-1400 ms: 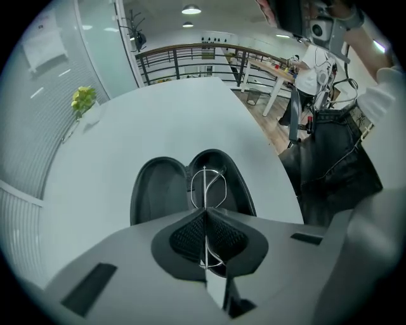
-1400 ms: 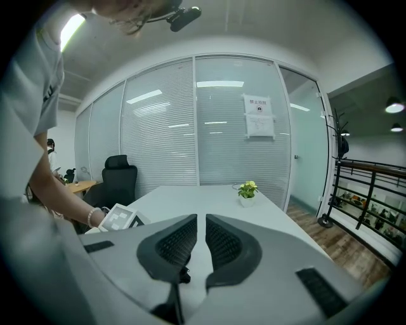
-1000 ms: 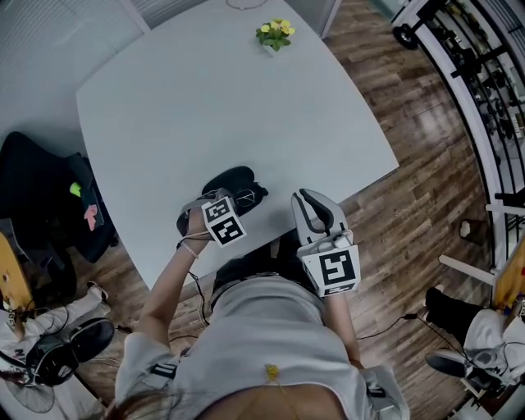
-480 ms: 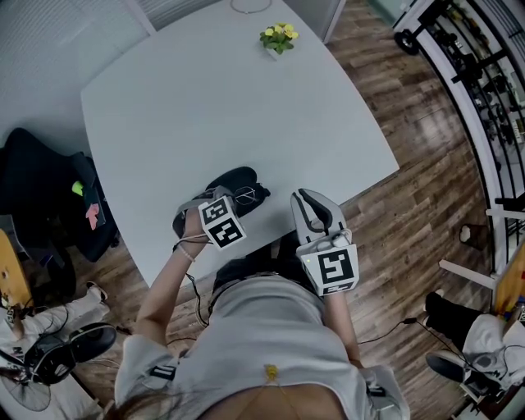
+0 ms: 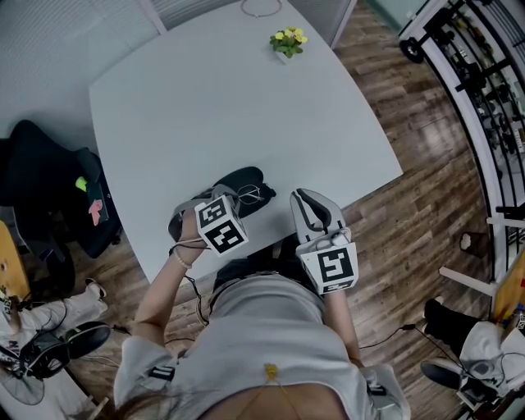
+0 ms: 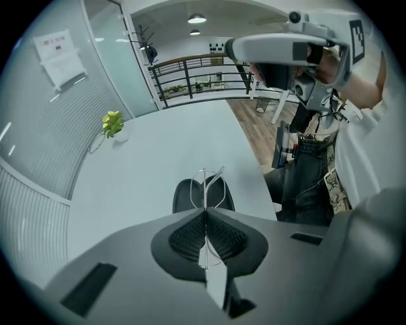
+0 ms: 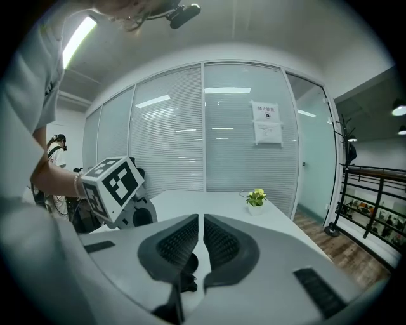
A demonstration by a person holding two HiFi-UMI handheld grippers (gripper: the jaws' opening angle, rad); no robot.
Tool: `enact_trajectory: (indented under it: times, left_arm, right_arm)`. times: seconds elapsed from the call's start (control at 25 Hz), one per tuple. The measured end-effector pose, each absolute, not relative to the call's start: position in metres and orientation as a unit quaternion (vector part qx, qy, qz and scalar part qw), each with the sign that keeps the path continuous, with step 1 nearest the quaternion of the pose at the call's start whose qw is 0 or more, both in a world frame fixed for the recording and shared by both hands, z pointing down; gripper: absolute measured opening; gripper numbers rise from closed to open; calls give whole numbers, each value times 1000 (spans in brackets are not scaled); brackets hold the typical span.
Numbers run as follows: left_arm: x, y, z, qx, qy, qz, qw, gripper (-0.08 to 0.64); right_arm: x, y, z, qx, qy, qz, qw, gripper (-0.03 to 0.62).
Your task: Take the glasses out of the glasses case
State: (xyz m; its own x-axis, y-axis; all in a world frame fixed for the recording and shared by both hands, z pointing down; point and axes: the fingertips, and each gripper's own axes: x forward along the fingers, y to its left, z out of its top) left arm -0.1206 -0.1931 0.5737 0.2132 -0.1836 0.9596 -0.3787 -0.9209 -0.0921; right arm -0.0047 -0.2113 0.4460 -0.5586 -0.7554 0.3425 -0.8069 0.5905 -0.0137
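Observation:
A black glasses case [image 5: 234,182] lies open near the front edge of the white table [image 5: 246,107]. Thin wire-framed glasses [image 5: 250,194] hang just over its right end, pinched in my left gripper [image 5: 243,199]. In the left gripper view the glasses [image 6: 204,187] stand edge-on between the shut jaws, with the case [image 6: 184,197] behind them on the table. My right gripper [image 5: 303,199] hovers to the right of the case at the table edge, its jaws closed together with nothing between them. In the right gripper view it [image 7: 200,236] points across the table past the left gripper's marker cube [image 7: 114,184].
A small potted yellow-flowered plant [image 5: 289,39] stands at the table's far edge, with a thin wire ring [image 5: 261,8] beside it. A dark chair with clothes [image 5: 49,189] is at the left. Wooden floor and a black railing [image 5: 484,90] lie to the right.
My left gripper has drawn the glasses up out of the case toward its right end; they now show clear of the case. The right gripper has barely moved.

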Motion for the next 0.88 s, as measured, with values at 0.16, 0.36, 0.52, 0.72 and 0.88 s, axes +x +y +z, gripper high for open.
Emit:
enact_trajectory:
  times: [0.16,0.36,0.52,0.72,0.88]
  left_arm:
    - [-121,-191,557,778,-185,594,79,30]
    - [-123,-193,536,783,-198,586,69,29]
    - [-128,-193,524,785,-210,579,66,29]
    - [-129,-189,524,787,-213,575,69,29]
    - [-131,-188,529,786,-209,577,71,29]
  right_arm:
    - [-11,-211,444,436,-884,81,150,31]
    - [-17,-212,441,426,-891,80,139,25]
    - [-20,-212,438,422,-893,75,135,21]
    - [-21,-213,434,421,-894,66,134,20]
    - [-25,-215,435,420,-894,63,139,18]
